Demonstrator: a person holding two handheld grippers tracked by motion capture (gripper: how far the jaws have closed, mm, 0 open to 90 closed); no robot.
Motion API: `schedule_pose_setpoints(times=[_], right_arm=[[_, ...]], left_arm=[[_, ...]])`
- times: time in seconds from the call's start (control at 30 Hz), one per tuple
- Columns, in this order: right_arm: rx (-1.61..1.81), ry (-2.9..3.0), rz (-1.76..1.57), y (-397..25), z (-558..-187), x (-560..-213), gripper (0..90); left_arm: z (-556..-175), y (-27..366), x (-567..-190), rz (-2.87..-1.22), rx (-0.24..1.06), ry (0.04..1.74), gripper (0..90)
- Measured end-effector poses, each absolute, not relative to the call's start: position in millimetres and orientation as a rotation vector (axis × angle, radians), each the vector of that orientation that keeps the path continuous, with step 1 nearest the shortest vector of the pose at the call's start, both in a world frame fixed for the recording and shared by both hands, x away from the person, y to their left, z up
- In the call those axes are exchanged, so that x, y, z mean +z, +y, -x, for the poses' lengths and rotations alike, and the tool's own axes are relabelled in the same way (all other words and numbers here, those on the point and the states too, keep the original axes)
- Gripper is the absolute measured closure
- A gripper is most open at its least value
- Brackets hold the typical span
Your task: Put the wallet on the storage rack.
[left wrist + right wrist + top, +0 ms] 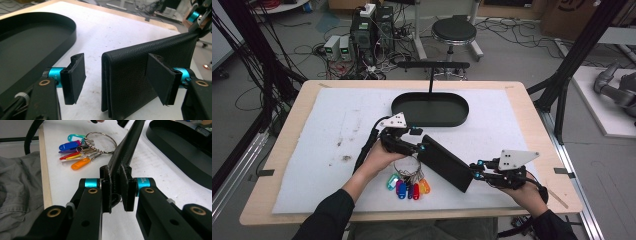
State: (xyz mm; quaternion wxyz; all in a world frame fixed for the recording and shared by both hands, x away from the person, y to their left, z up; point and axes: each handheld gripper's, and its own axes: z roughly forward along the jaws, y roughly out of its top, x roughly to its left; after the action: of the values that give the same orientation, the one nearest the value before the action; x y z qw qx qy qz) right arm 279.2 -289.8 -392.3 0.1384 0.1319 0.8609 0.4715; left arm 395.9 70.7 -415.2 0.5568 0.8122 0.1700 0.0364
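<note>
Starting at the left of the desk [277, 165]: lying on the white mat [332, 130], toward the near edge, a ring of keys [408, 184] with coloured tags, untouched, just left of the wallet's near end.

Hovering above and just beyond the keys, the left gripper [416, 146], its jaws standing wide apart around the far end of the black wallet [444, 162]. Straddling the folded edge in the left gripper view, one pad [75, 77] well off the leather on one side, the other pad [160, 78] close against the face, though contact cannot be told. Not clamping anything, then.

Running on toward the right and nearer, the wallet being carried edge-up, raised off the mat rather than lying flat. Gripping its near end, the right gripper [479, 172], jaws closed hard on the leather, seen plainly in the right gripper view with the fold pinched between both pads [106, 192].

Sitting farther back, beyond both grippers, the empty black oval tray [430, 120] with its upright stand, well apart from the wallet.

Judging progress: picking up already done, wallet lifted and supported by the right side alone. Apparently left to do: either closing the left jaws for a shared hold or a handover, then carrying the wallet over to the tray and setting it in. Nothing in the tray yet, and the keys possibly waiting for the same trip.
</note>
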Motion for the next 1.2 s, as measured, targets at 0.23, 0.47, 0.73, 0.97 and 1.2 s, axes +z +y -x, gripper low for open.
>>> schedule_pose_setpoints(times=[0.23,0.47,0.73,0.97,1.2], right_arm=[[1.358,2.492,-0.391,-292,-281,-393,81.1],[1.363,2.491,-0.423,-295,-283,-395,75.7],[1.447,2.510,-0.628,-300,-294,-402,43.8],[1.472,2.577,-0.772,-295,-299,-412,36.6],[1.387,2.581,-0.705,-287,-300,-412,73.5]], left_arm=[[-397,66,-418,-1.978,0.112,0.330,55.0],[-393,71,-416,-1.995,0.170,0.313,70.8],[-383,76,-420,-1.957,0.215,0.305,74.2],[-375,77,-421,-1.939,0.249,0.367,74.6],[-369,80,-419,-1.895,0.273,0.357,74.0]])
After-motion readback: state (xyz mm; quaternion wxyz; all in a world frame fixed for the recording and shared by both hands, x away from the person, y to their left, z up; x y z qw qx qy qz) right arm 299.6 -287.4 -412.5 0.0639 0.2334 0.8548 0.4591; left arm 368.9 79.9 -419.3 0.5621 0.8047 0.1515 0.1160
